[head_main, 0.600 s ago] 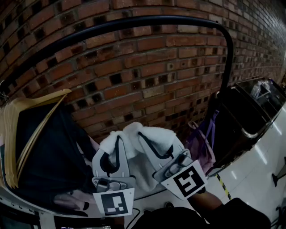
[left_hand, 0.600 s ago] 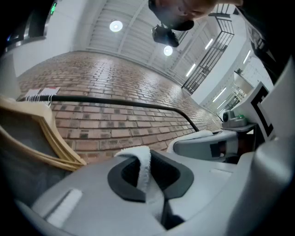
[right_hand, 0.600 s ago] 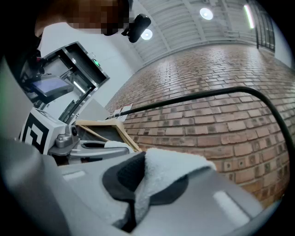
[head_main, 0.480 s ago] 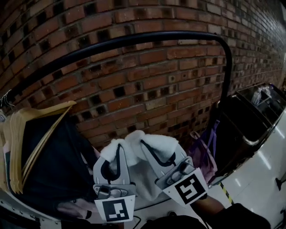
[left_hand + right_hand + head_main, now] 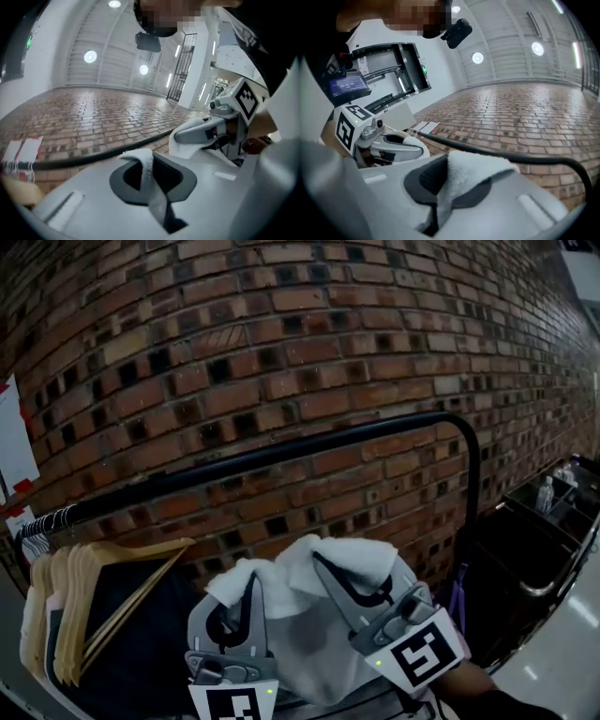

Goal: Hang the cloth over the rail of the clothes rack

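Both tools are seen clenched on the cloth [image 5: 361, 557]: a thin fold is pinched in the left gripper [image 5: 248, 582] and a thicker tuft is clamped in the right gripper [image 5: 319, 561], with nothing else between the jaws. The cloth is held bunched between the two tools, its top poking just past the tips and the rest sagging between and below them; it is not yet on the rack. The rail [image 5: 281, 454] is found above and beyond both sets of tips, apart from the cloth and with no contact. Its long axis is laid crosswise to the jaws, running from the left gripper's side to the right gripper's side, then bent down past the right gripper. In both gripper views the bar is seen passing just beyond the pinched cloth. The right gripper is held a little higher and is judged slightly nearer the rail, though the gap is close to equal for both. Wooden hangers [image 5: 103, 568] with a dark garment [image 5: 150, 643] are crowded on the bar out to the left gripper's outer side, so the bare stretch straight ahead of the tips is judged the place to use. The coming move is judged to need both tools lifted up and forward together, so the cloth is carried over the bar with its width kept along the bar's axis
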{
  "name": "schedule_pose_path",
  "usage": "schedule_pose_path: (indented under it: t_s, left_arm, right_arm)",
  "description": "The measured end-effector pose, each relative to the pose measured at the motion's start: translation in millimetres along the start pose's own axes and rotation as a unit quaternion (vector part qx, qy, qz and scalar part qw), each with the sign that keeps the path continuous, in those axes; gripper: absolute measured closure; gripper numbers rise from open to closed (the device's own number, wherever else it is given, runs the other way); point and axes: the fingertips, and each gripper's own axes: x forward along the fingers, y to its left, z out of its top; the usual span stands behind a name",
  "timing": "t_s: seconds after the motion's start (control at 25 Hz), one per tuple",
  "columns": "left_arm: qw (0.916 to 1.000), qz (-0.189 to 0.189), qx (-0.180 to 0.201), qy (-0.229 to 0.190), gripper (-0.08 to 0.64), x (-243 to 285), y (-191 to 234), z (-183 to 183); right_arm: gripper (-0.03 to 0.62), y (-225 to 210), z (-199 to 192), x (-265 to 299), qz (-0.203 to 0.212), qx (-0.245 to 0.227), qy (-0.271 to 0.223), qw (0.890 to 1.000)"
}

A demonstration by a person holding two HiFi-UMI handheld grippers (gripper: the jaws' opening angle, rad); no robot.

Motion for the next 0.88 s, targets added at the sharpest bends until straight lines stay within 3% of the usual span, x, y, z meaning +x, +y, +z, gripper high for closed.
schedule_pose_path:
  t_s: [0.16,0.28,0.36,0.44,0.48,0.52,0.56,0.64,0.72,0.8,0.88]
  left_arm:
    - [0.9951,0.008,0.077,-0.061,0.541,25.1,41.4,38.6]
    - [0.9828,0.025,0.146,-0.11,0.541,54.9,82.4,76.6]
    - [0.9745,0.046,0.182,-0.123,0.541,82.3,114.2,93.2]
    - [0.9813,0.073,0.165,-0.067,0.541,111.2,144.9,76.0]
    - [0.9818,0.081,0.169,-0.033,0.541,129.0,157.9,64.8]
    - [0.9773,0.079,0.197,-0.005,0.541,151.0,168.4,57.3]
    - [0.9688,0.068,0.237,0.024,0.541,177.4,176.0,48.8]
    - [0.9476,0.009,0.301,0.106,0.541,229.2,176.6,12.3]
    - [0.9197,-0.096,0.322,0.203,0.541,255.5,153.2,-49.2]
    - [0.8782,-0.215,0.321,0.282,0.541,255.6,117.1,-113.3]
    - [0.8273,-0.337,0.283,0.349,0.541,231.2,80.7,-168.2]
  right_arm:
    - [0.581,-55.1,69.8,24.1,-0.016,-0.099,-0.064,0.993]
    - [0.581,-92.1,116.1,48.0,-0.036,-0.164,-0.093,0.981]
    - [0.581,-117.5,137.1,71.5,-0.053,-0.198,-0.085,0.975]
    - [0.581,-138.1,149.2,101.2,-0.063,-0.209,-0.07,0.973]
    - [0.581,-145.6,153.5,120.4,-0.058,-0.221,-0.063,0.971]
    - [0.581,-151.6,153.9,144.2,-0.043,-0.246,-0.051,0.967]
    - [0.581,-155.9,146.3,173.0,-0.017,-0.28,-0.023,0.96]
    - [0.581,-157.4,102.1,228.2,0.063,-0.338,0.085,0.935]
    - [0.581,-150.0,39.3,254.2,0.145,-0.363,0.211,0.896]
    - [0.581,-139.2,-17.9,257.9,0.206,-0.361,0.302,0.858]
    - [0.58,-129.0,-66.0,246.4,0.254,-0.326,0.372,0.831]
